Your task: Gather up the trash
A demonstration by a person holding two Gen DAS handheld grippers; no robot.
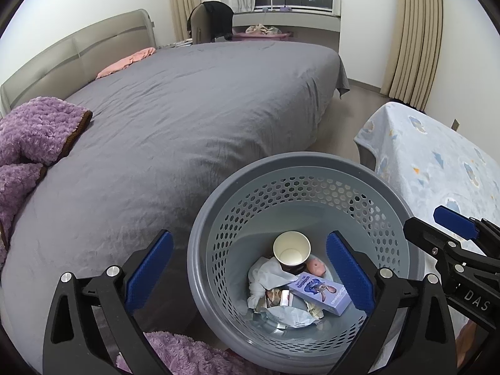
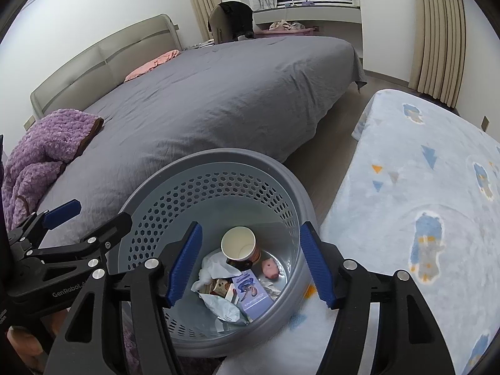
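A grey perforated trash bin (image 1: 300, 162) (image 2: 225, 156) stands on the floor between the bed and a blue-blanketed surface. Inside lie a paper cup (image 1: 291, 248) (image 2: 239, 243), a purple cartoon box (image 1: 318, 290) (image 2: 253, 293), white crumpled tissue (image 1: 265, 275) (image 2: 214, 267), a small pink piece (image 1: 317, 267) (image 2: 270, 267) and a pale plastic wrapper (image 1: 290, 317) (image 2: 223, 309). My left gripper (image 1: 250, 272) is open and empty above the bin; it also shows in the right wrist view (image 2: 93, 215). My right gripper (image 2: 248, 265) is open and empty over the bin; it shows at the left view's right edge (image 1: 434, 222).
A large bed with a grey cover (image 1: 187, 109) (image 2: 234, 93) lies left of the bin. A purple fluffy blanket (image 1: 34, 137) (image 2: 47, 147) sits on its near left corner. A light blue patterned blanket (image 1: 437, 162) (image 2: 422, 187) covers a surface on the right. Curtains (image 1: 415, 37) hang beyond.
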